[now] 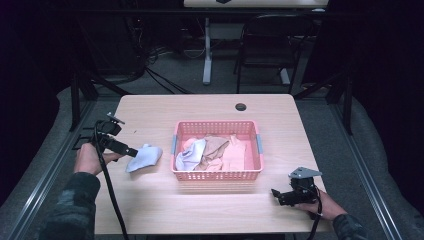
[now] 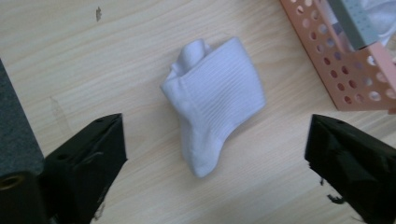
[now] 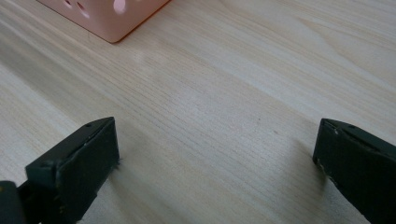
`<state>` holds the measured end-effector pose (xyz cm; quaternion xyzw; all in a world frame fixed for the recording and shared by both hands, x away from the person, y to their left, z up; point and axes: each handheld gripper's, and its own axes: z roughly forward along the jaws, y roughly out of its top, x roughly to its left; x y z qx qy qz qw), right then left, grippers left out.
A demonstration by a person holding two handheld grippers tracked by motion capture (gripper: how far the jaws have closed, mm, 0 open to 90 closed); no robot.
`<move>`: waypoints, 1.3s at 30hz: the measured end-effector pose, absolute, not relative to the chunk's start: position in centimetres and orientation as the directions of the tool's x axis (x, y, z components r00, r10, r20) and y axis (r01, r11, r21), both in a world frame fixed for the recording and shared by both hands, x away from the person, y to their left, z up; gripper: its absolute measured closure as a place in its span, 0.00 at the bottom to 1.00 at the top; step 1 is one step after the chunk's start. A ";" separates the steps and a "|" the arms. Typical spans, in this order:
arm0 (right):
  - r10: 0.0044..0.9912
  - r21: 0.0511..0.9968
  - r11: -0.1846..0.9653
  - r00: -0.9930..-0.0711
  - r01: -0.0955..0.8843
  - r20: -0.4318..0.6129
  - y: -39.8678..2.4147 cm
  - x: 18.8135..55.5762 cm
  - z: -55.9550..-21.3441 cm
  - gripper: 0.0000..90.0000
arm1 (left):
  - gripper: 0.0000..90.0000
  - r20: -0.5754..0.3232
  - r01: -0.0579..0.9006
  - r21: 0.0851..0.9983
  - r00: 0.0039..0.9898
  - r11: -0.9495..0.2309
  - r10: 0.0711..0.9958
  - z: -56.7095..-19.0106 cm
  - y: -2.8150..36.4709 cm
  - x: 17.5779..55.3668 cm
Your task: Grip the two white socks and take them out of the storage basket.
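We see the left gripper [image 2: 215,154] jaws wide above the white sock [image 2: 215,102] on the surface [image 1: 210,205], right gripper [image 3: 215,158] jaws wide, empty.

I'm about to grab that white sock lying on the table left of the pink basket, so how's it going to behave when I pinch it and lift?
The white sock is ribbed knit, folded on itself, so it will probably sag and unfold when lifted. It looks light, and likely bunches rather than slides if pushed. The left gripper, jaws wide open, can likely pinch a fold easily.
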<state>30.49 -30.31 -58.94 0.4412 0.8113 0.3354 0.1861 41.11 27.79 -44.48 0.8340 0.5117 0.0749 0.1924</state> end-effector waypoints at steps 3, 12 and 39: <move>0.841 0.709 0.385 -0.541 0.591 -0.005 -30.3 30.5 -58.9 0.00 | 0.00 -0.052 0.801 0.416 0.493 -0.430 0.869 -43.1 27.0 41.2; 0.840 0.707 0.389 -0.542 0.591 -0.008 -30.3 30.5 -58.9 0.00 | 0.00 -0.017 0.760 0.439 0.541 -0.479 0.841 -41.1 24.1 42.2; 0.841 0.709 0.383 -0.541 0.592 -0.003 -30.3 30.5 -59.0 0.00 | 0.00 -0.007 0.599 0.381 0.764 -0.704 0.646 -44.7 11.2 44.4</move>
